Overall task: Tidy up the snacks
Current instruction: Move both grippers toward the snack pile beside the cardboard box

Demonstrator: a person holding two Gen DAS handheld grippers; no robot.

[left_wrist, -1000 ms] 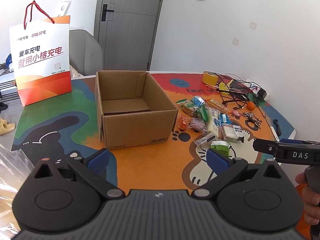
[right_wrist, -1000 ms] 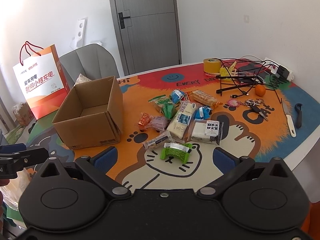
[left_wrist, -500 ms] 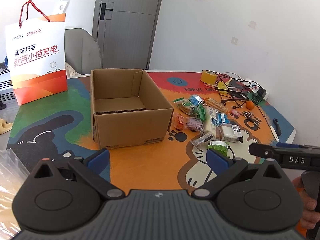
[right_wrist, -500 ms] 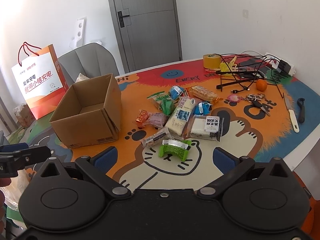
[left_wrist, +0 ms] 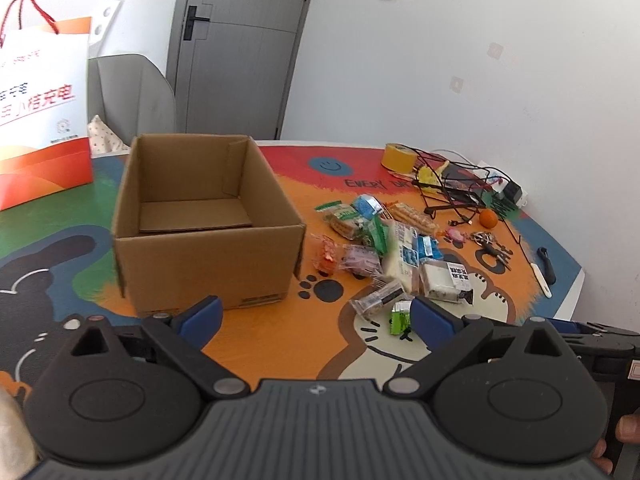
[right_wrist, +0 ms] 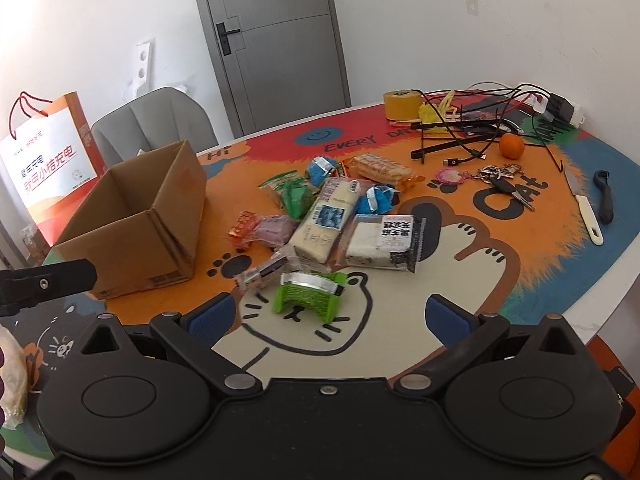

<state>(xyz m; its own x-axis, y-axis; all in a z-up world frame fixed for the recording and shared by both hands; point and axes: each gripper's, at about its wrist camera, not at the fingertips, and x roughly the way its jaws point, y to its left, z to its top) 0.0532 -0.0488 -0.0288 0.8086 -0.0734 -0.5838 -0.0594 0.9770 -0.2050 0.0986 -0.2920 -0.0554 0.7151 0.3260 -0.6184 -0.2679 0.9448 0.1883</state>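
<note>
An open cardboard box (left_wrist: 204, 220) (right_wrist: 140, 220) stands empty on the colourful table mat. To its right lies a heap of wrapped snacks (left_wrist: 394, 254) (right_wrist: 328, 216): a long white bar (right_wrist: 328, 218), a white cake pack with a black label (right_wrist: 382, 242), blue, pink and orange small packs, a cracker pack (right_wrist: 380, 166). Nearest to me is a green packet (right_wrist: 308, 294) (left_wrist: 400, 316). My left gripper (left_wrist: 316, 320) hovers open in front of the box. My right gripper (right_wrist: 330, 318) is open just short of the green packet, nothing held.
An orange-and-white paper bag (left_wrist: 38, 120) stands at the back left beside a grey chair (right_wrist: 154, 118). Tape roll (right_wrist: 402, 104), tangled cables and a stand (right_wrist: 468, 128), an orange (right_wrist: 511, 146), keys (right_wrist: 502, 178) and a knife (right_wrist: 584, 212) lie on the right. The table edge runs close on the right.
Both grippers have moved forward and lower toward the table; the box and snacks look larger. The green packet now sits just ahead of the right fingers. Both stay open.
</note>
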